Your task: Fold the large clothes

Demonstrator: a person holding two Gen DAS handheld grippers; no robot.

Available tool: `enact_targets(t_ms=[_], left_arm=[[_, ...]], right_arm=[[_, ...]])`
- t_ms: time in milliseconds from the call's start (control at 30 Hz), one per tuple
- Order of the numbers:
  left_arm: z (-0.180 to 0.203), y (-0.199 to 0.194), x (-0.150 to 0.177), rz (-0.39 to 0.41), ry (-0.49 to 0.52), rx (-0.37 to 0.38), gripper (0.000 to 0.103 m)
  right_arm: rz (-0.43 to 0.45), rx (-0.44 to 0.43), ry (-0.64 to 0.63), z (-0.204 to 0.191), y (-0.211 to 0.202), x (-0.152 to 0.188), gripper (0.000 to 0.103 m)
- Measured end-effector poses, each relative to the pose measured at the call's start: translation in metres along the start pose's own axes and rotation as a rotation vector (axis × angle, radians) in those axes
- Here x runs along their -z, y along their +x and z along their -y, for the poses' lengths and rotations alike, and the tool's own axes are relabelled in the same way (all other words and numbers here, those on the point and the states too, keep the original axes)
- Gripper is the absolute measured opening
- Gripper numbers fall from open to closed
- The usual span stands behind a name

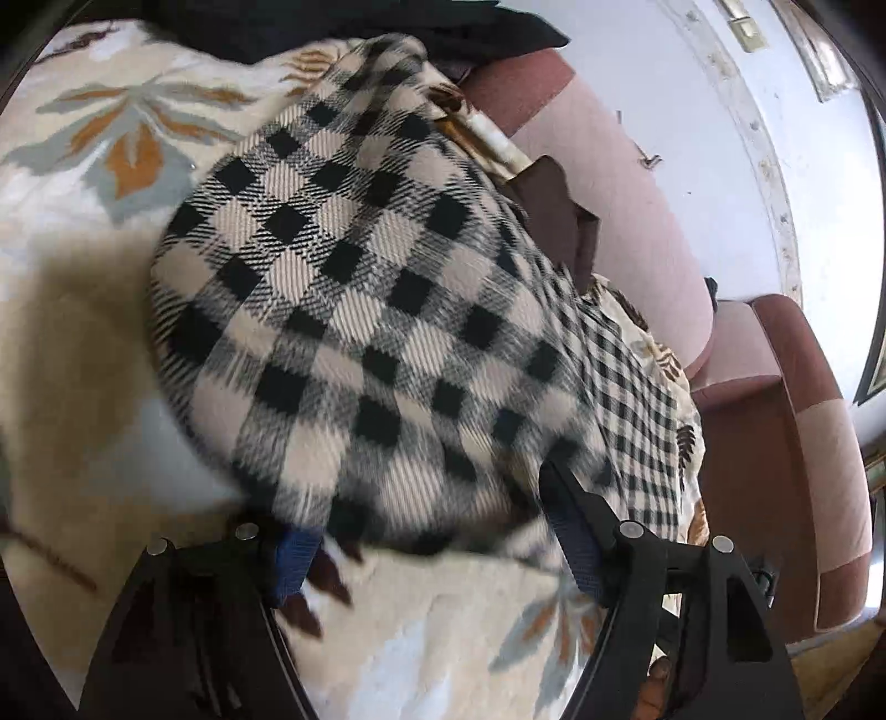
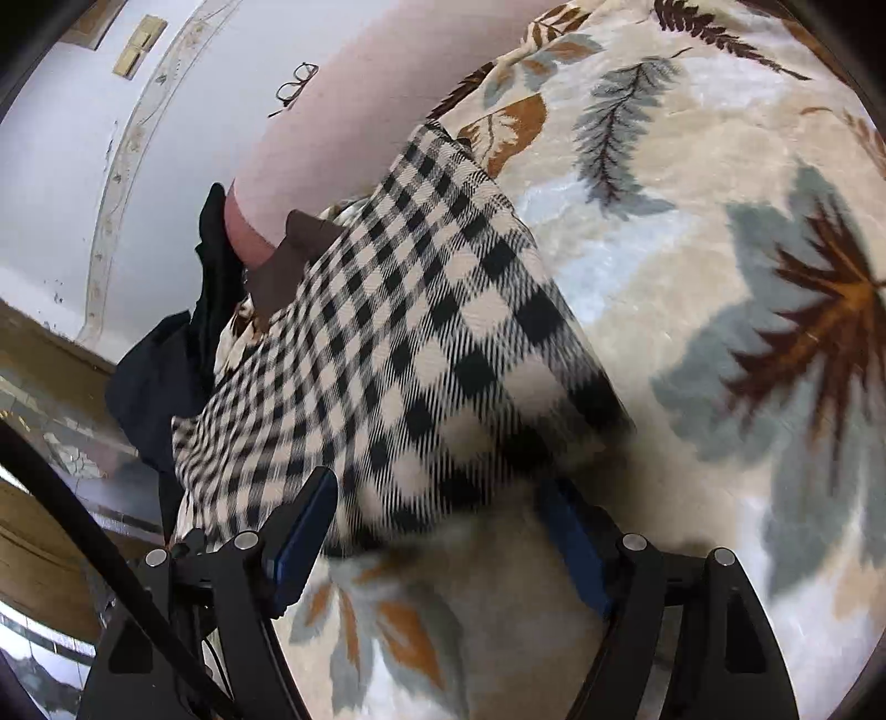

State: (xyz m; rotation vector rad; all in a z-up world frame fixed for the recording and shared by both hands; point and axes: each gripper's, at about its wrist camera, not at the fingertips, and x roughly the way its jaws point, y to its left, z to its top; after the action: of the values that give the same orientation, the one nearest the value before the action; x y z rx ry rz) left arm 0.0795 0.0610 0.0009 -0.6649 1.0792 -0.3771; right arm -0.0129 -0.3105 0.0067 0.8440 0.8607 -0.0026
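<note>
A black and cream checked garment (image 1: 354, 310) lies spread on a leaf-patterned blanket (image 1: 99, 166). It also shows in the right wrist view (image 2: 421, 332). My left gripper (image 1: 437, 531) is open, its blue-padded fingers (image 1: 576, 548) wide apart around the near edge of the cloth, which drapes over the fingertips. My right gripper (image 2: 437, 531) is open too, its fingers (image 2: 302, 531) either side of the garment's near edge. Neither visibly pinches the cloth. The image is blurred by motion.
The blanket (image 2: 692, 277) covers a bed or sofa. A pink and brown cushioned piece (image 1: 637, 221) stands beside it. Dark clothing (image 1: 343, 22) lies at the far end, and a brown cloth (image 1: 559, 210). Spectacles (image 2: 296, 83) rest on the pink cushion. The floor (image 2: 50, 387) lies beyond.
</note>
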Motion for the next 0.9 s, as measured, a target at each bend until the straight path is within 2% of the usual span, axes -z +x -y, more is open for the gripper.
enact_targets(t_ms=[333,400,533,700,733,767,800,833,900], left_arm=[[-0.011,-0.006,-0.035,0.039,-0.064,0.035,0.074],[-0.011,-0.007,-0.041,0.062,-0.049,0.016,0.074],[-0.008,0.01,-0.053,0.086,0.009,-0.07,0.074],[-0.002,0.024,-0.064,0.104,0.027,-0.102,0.077],[-0.002,0.025,-0.065,0.096,0.031,-0.109,0.076],[-0.001,0.025,-0.066,0.082,0.041,-0.144,0.058],[0.001,0.025,-0.066,0.072,0.052,-0.175,0.027],[0.002,0.026,-0.067,0.034,0.053,-0.145,0.024],[0.006,0.019,-0.068,0.056,0.025,-0.152,0.02]], right_arm=[[0.065,0.04,-0.095,-0.01,0.031,-0.039,0.081],[0.079,0.054,-0.111,-0.013,0.038,-0.047,0.081],[0.098,0.037,-0.119,-0.01,0.051,-0.061,0.082],[0.11,0.032,-0.152,-0.018,0.067,-0.075,0.082],[0.104,0.043,-0.171,-0.02,0.069,-0.076,0.076],[0.097,0.053,-0.181,-0.022,0.072,-0.076,0.068],[0.085,0.048,-0.183,-0.024,0.073,-0.077,0.042],[0.05,0.031,-0.17,-0.025,0.075,-0.079,0.025],[0.023,0.002,-0.133,-0.023,0.069,-0.082,0.017]])
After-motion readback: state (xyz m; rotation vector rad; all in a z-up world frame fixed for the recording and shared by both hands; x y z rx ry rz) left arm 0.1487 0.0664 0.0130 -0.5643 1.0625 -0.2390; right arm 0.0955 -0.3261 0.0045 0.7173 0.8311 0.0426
